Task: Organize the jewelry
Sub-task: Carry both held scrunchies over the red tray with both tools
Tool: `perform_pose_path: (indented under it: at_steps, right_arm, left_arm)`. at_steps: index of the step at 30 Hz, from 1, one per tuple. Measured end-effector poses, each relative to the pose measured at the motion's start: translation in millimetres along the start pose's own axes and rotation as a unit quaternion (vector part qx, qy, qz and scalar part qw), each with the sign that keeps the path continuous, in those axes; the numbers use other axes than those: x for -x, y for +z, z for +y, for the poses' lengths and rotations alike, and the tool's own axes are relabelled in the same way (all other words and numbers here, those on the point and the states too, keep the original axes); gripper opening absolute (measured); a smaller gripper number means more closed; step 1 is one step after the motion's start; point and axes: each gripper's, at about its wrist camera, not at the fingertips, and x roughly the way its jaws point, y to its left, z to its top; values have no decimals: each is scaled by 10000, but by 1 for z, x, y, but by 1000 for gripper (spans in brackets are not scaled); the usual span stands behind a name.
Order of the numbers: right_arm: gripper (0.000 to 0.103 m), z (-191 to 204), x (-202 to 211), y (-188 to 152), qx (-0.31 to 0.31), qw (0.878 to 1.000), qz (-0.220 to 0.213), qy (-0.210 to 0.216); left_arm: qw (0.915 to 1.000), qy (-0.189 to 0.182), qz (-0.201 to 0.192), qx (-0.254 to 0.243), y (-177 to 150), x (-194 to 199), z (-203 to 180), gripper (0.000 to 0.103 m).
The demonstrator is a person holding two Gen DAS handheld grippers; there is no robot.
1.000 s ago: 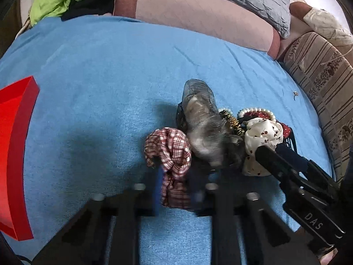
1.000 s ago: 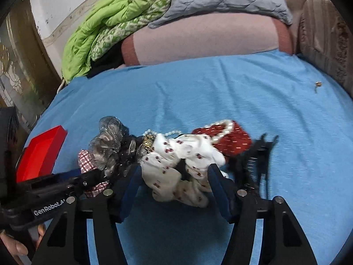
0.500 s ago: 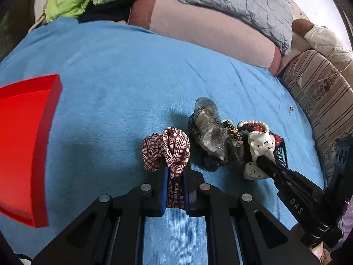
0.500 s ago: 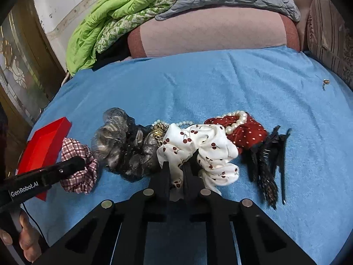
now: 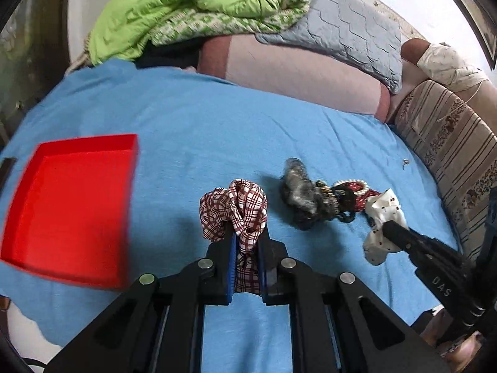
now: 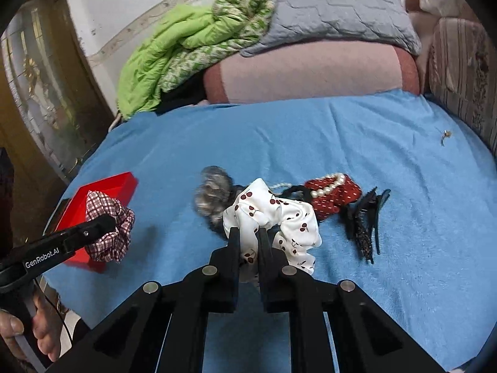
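Both claws are clamped: left gripper [image 5: 247, 242] on a plaid scrunchie [image 5: 236, 208], right gripper [image 6: 248, 242] on a cherry-print scrunchie [image 6: 273, 214]. Black hair clips [image 6: 366, 217] on the blue bedspread [image 6: 310, 130] are seen only from the right wrist; the red tray [image 5: 71, 205] interior only from the left

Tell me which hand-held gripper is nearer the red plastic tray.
Left. The left hand-held gripper holds its plaid scrunchie beside the red plastic tray; the right hand-held gripper is farther off.

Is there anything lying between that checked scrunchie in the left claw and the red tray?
Nothing visible. The left gripper is shut on the checked scrunchie, and only bare blue bedsheet lies between it and the red tray. The remaining pile sits on its other side.
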Motion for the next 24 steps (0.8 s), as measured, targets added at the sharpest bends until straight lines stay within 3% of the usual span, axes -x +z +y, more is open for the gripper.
perform_pose_path:
  at_steps: [5, 14, 24]
  right_arm:
    - [11, 35, 6, -2, 334, 9993, 6, 158]
    - [11, 115, -7, 1, 978, 9932, 136, 617]
    - [11, 193, -62, 28, 1094, 9825, 556, 1398]
  left_arm:
    - [9990, 389, -229, -74, -4, 24, 26, 11]
    - [9963, 772, -354, 150, 0, 40, 95, 11]
    - [9929, 1068, -241, 474, 38, 20, 190, 11]
